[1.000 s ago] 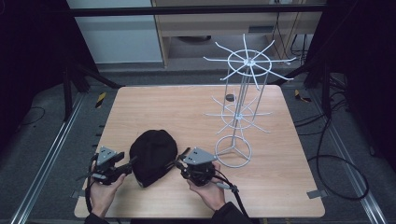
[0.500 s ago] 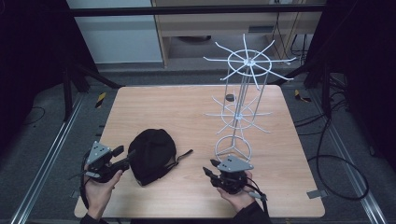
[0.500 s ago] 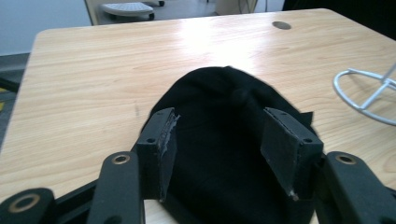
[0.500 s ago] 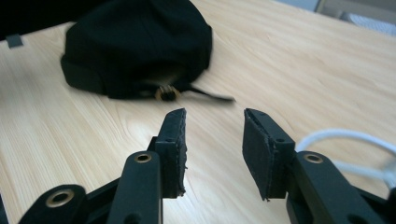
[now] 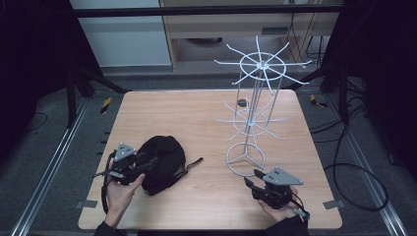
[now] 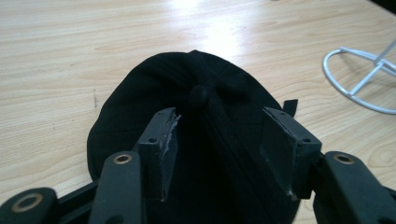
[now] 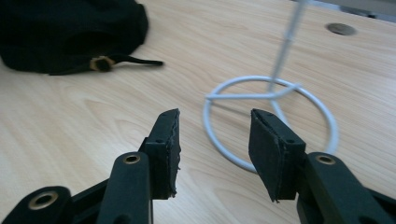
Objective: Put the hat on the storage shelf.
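Note:
A black cap [image 5: 164, 160] lies crown up at the front left of the wooden table [image 5: 196, 113], its strap trailing to the right. My left gripper [image 5: 147, 163] reaches over the cap's left side. Its jaws stand open above the crown, one on each side of the top button [image 6: 198, 95]. My right gripper [image 5: 252, 183] is at the front right, open with nothing between its jaws, just in front of the base ring [image 7: 271, 121] of the white wire rack [image 5: 253, 98]. The cap [image 7: 70, 28] and its strap buckle [image 7: 100, 63] lie off to that gripper's left.
The rack stands upright at the table's right middle, with spokes fanning out at two heights. A small round grommet [image 5: 241, 103] sits in the tabletop behind it. Dark floor, cables and metal rails surround the table.
My right gripper has left the cap's right side and moved right, to the front of the rack's base. My left gripper has edged right, over the cap.

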Motion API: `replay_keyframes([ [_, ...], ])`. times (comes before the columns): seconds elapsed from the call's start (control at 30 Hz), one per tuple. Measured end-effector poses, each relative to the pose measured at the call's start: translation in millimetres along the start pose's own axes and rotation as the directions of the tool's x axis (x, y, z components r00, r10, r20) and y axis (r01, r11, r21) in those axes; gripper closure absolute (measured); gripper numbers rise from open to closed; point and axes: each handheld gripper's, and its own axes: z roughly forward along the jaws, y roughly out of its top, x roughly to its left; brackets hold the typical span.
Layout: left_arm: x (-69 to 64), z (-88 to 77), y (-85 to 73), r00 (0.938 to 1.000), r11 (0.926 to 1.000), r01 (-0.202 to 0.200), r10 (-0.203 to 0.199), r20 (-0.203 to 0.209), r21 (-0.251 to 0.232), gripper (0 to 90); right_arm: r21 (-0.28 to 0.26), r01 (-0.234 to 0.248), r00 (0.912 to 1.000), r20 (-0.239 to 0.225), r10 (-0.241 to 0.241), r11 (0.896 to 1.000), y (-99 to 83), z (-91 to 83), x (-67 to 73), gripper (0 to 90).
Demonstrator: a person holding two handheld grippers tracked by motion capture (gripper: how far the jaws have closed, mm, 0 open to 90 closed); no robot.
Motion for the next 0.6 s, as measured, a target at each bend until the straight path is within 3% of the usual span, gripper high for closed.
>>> replay_keyframes([
  [0.1, 0.8, 7.7, 0.5, 0.9999, 0.9996, 0.013, -0.013, 0.002, 0.023, 48.8, 0.004, -0.021, 0.9991, 0.038, 0.021, 1.0, -5.6, -7.0, -14.1, 53.1],
  [0.3, 0.7, 22.3, 3.9, 0.9998, 0.9966, 0.018, -0.018, 0.0, 0.08, 52.9, 0.021, -0.051, 0.9958, 0.077, 0.05, 0.998, -11.2, -9.0, -28.0, 52.9],
  [0.5, 2.3, 31.0, 6.8, 0.999, 0.9922, 0.042, -0.044, 0.01, 0.118, 67.4, 0.031, -0.07, 0.993, 0.097, 0.067, 0.997, -13.5, -8.6, -35.9, 52.9],
  [0.57, 3.9, 31.0, 5.5, 0.9983, 0.9918, 0.056, -0.058, 0.01, 0.114, 77.1, 0.032, -0.076, 0.9918, 0.105, 0.072, 0.997, -14.5, -7.9, -40.3, 53.1],
  [0.6, 4.8, 30.5, 4.9, 0.9982, 0.9919, 0.058, -0.06, 0.01, 0.113, 77.1, 0.032, -0.076, 0.9918, 0.105, 0.072, 0.997, -14.5, -7.9, -40.3, 53.1],
])
